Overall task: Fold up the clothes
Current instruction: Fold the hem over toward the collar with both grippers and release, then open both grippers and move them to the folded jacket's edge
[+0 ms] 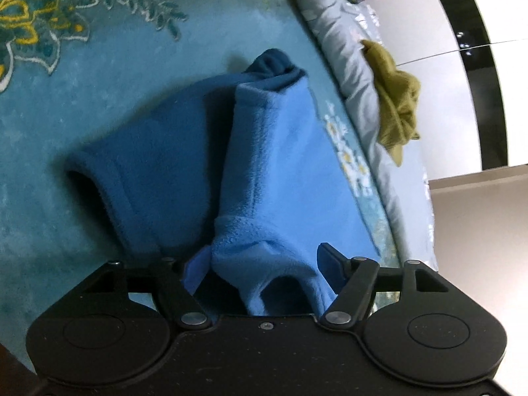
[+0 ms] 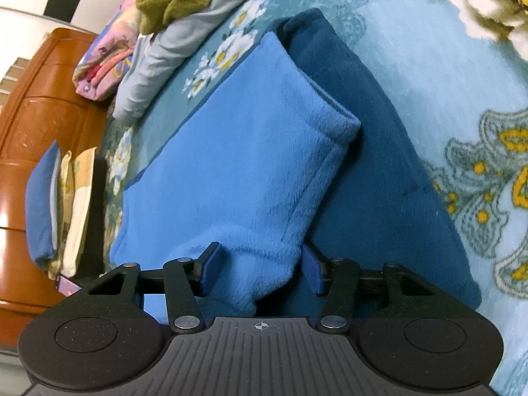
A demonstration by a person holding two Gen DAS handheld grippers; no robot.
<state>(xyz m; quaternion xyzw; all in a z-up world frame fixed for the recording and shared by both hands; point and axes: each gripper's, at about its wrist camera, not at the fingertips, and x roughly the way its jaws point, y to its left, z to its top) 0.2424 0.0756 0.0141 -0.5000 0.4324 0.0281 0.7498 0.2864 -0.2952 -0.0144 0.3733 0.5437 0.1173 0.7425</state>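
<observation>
Teal floral bedding (image 1: 109, 76) covered the work surface, and on it lay the blue fleece garment (image 1: 270, 171), a lighter panel doubled over a darker layer. Seen from the left wrist, the left gripper (image 1: 264, 270) stood with its jaws set wide, fleece bunched between the pads; whether the pads actually pinched it could not be told. In the right wrist view, the right gripper (image 2: 262, 269) likewise straddled a roll of the same fleece (image 2: 244, 151), jaws apart, the cloth filling the gap but not visibly squeezed. Judging by the overlapped layers, at least one fold was in place, though the bundle looked loose and uneven, so it seemed partway rather than finished. Farther right along the bed's edge sat a crumpled olive garment (image 1: 396, 99) on a grey one (image 1: 343, 56), neither of them folded.
</observation>
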